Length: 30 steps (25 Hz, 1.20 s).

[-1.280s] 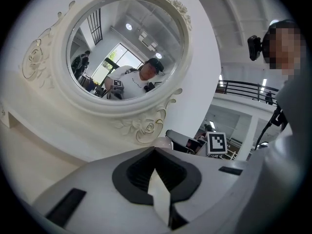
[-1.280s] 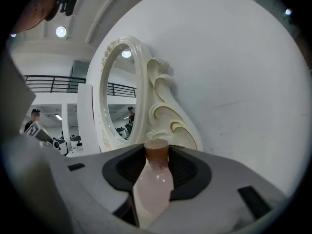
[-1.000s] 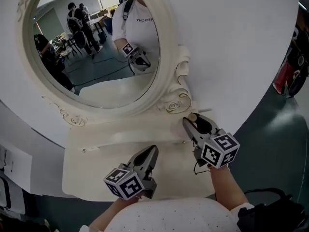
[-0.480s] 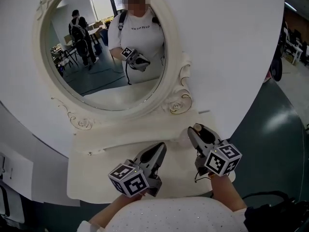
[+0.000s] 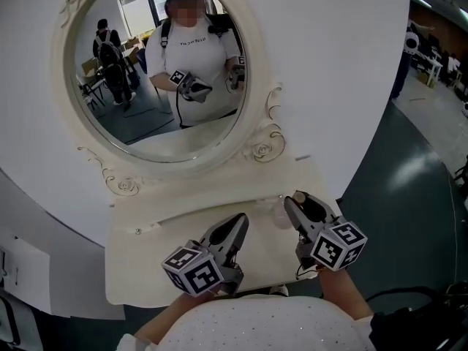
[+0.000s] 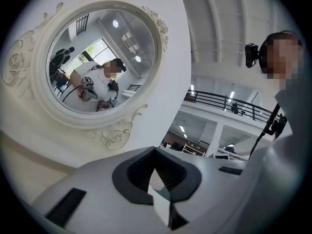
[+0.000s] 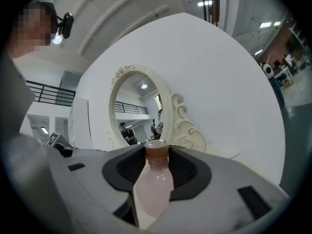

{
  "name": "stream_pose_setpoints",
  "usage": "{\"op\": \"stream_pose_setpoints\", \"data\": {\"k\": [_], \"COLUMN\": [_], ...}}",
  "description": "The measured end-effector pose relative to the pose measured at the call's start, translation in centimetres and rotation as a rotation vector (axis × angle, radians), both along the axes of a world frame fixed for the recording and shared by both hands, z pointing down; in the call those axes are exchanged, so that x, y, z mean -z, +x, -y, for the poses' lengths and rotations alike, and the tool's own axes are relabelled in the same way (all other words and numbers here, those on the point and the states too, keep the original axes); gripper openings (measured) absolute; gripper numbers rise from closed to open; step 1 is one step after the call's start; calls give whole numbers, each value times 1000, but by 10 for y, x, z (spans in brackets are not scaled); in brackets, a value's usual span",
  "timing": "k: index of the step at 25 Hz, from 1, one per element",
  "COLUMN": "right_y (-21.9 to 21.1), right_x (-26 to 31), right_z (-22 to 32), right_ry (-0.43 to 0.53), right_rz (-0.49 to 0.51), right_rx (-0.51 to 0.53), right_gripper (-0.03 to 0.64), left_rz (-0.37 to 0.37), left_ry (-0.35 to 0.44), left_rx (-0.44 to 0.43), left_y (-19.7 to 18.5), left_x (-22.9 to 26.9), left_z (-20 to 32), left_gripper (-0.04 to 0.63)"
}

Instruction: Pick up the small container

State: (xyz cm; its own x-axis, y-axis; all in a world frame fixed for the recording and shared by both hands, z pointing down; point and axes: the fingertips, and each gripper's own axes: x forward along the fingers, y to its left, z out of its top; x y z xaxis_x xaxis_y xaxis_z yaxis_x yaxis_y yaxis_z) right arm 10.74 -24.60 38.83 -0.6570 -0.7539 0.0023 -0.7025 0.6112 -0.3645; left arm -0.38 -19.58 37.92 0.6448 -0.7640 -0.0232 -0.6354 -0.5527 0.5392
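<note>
- Pale pink plastic with a brown cap: this is how the small container [image 7: 153,189] is looking in the right gripper view, a little bottle sitting between the two black pads.
- We are seeing the pads pressing on both of its sides, so the right claw [image 5: 300,202] is grasping the small container. The cap is pointing forward, toward the carved frame [image 7: 184,126] of the mirror [image 5: 157,72].
- In the head view the right claw is hanging over the right back part of the cream counter [image 5: 146,269], near the rose carving at the bottom of the frame. Whether the small container is touching the counter we cannot tell.
- The left claw [image 5: 235,227] is reaching over the middle of the counter, just beside the right one and apart from it. In the left gripper view its jaws are meeting at the tips, clenched on nothing. Only a narrow light gap is showing lower down between them.
- Each claw is carrying a marker cube [image 5: 191,270] at its back end, close to our hands.
- Our white shirt [image 5: 256,326] is filling the lower edge of the head view.
- The oval mirror is standing against a round white wall panel [image 5: 344,64] and is reflecting a person in a white shirt who is holding both claws. Other people are standing farther back in the reflection.
- A dark green floor [image 5: 409,196] is showing to the right of the counter.
</note>
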Motion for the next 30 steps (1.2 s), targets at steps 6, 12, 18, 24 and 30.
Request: {"op": "stream_pose_setpoints", "data": {"k": [6,12,18,24,30], "right_y": [6,14,15,8,-3], "right_x": [0,-5,-4,-12,-25], "right_z": [-26,-47,-66,-83,-98], "right_ry": [-2,-12,-12,-46,-79], "right_rz": [-12,-27,-18,-13,-20], "right_rx": [-39,-84,-118,-146,-164], "right_gripper": [147,147,147,147,147], "left_rz": [-13,23,3,-3,-2], "left_ry": [-8,12,-4,-24,-47], "left_rx": [-21,-40,-73,-91,-97], "left_y": [1,2,1,-8,-21], "left_x": [0,-2,-3,-9,-18], "left_z": [-12,-24,-37,-50,-63], "left_gripper": [2,2,2,2,3]}}
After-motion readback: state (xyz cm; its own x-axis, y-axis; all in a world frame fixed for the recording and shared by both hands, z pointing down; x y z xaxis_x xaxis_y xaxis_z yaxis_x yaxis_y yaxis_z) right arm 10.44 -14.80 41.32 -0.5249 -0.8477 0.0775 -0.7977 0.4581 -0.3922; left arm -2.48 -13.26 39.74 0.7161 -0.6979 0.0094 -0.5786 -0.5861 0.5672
